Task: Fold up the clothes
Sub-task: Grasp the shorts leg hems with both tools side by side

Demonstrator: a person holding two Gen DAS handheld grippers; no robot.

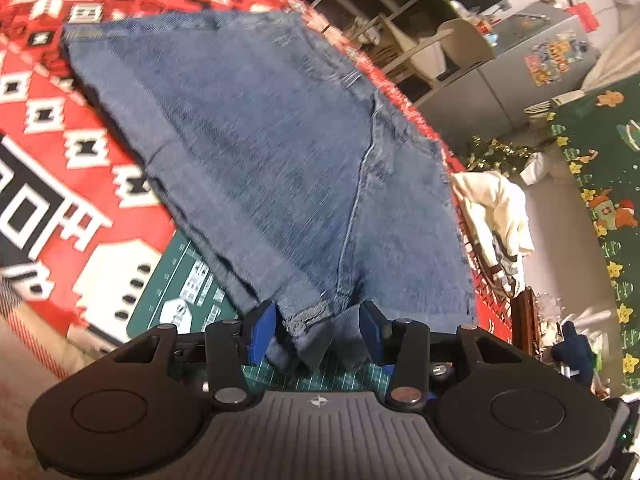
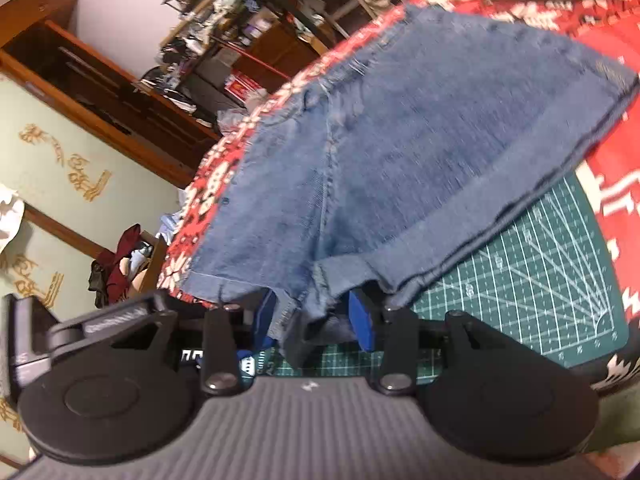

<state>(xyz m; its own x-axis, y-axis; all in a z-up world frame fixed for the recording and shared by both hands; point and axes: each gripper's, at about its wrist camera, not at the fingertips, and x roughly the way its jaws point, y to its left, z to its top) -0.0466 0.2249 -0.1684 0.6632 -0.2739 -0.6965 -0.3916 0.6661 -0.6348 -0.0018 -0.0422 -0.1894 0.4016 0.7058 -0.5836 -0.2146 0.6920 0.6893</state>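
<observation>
A pair of blue denim shorts (image 1: pixel 272 152) lies spread on a red patterned cloth (image 1: pixel 48 112), its near hem over a green cutting mat (image 1: pixel 188 280). In the left wrist view my left gripper (image 1: pixel 316 330) straddles a bunched, frayed hem. The blue pads (image 1: pixel 262 328) stand apart and the denim sits loosely between them. The right wrist view shows the same shorts (image 2: pixel 420 140) stretching away from my right gripper (image 2: pixel 314 322). Its pads (image 2: pixel 362 320) also stand apart around a folded hem corner, which sags onto the mat (image 2: pixel 540 272).
A wire basket with cream clothes (image 1: pixel 496 216) stands off the right side of the table. A chair and shelves (image 1: pixel 440 52) lie beyond the far edge. Wooden shelving (image 2: pixel 120 92) and a pile of clothes (image 2: pixel 120 268) sit left of the table.
</observation>
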